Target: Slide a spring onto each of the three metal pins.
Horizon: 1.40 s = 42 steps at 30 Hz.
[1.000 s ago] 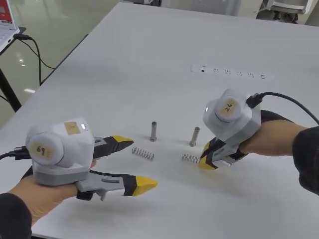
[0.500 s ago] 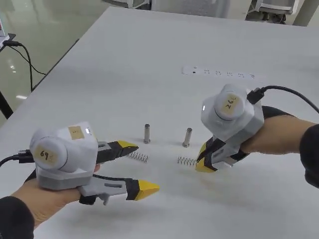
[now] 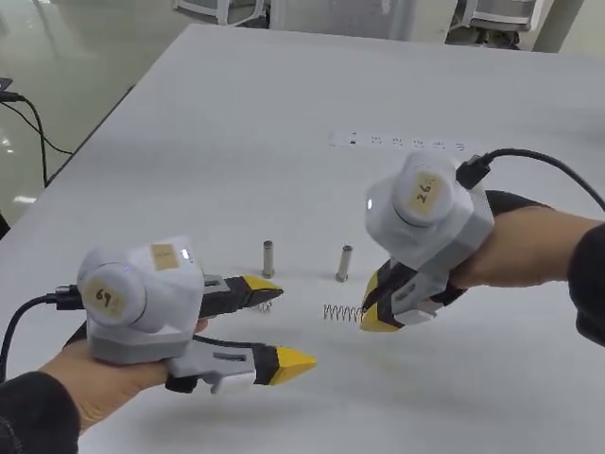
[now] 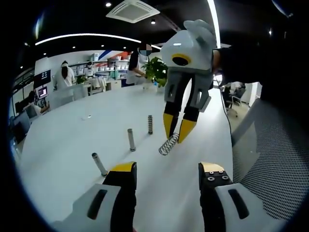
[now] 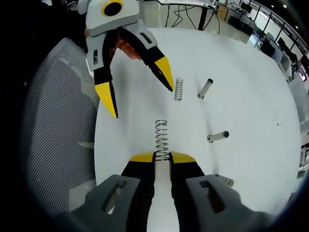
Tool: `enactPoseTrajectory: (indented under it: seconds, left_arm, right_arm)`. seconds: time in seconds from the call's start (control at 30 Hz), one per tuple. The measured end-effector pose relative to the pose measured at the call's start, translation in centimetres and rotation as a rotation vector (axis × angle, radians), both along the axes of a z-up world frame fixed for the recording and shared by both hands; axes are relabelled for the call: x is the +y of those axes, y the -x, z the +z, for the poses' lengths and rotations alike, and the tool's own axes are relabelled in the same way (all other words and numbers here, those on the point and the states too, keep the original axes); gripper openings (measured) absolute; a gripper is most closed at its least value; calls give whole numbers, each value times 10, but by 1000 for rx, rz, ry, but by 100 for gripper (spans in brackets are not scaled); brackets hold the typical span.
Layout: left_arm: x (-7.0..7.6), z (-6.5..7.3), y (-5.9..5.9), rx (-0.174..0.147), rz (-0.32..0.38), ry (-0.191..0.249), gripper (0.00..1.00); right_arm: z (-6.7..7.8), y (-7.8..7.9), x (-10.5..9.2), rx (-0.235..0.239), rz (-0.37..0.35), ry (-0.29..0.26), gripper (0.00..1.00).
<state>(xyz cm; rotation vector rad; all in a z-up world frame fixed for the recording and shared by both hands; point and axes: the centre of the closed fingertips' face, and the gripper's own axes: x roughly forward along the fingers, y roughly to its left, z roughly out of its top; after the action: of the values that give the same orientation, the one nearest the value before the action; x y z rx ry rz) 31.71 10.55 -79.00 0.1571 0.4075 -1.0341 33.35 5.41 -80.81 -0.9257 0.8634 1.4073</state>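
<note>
Two bare metal pins stand upright mid-table. In the left gripper view a third pin behind them wears a spring. My right gripper is shut on one end of a spring that sticks out leftward, just right of the pins; its own view shows that spring pointing straight out from the shut right gripper. My left gripper is open at front left. Its upper finger partly covers a loose spring, which lies flat on the table as a loose spring in the right gripper view.
A white power strip lies farther back on the white table. The table's left edge runs diagonally at the left. A black cable trails from the right gripper. People and shelves stand far off in the left gripper view.
My left gripper has moved right, so its upper finger now lies over the loose spring. The right gripper keeps its hold on the other spring. The head camera has shifted.
</note>
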Motion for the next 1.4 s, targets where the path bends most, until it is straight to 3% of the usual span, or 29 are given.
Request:
enactPoseTrajectory:
  seconds: [0.67,1.4]
  left_arm:
    - [-22,0,10,-14,-98,-8,35]
    - [-31,1,14,-47,-152,-16,14]
  right_arm:
    - [9,20,6,6,77,11,13]
    - [9,30,6,21,138,38,13]
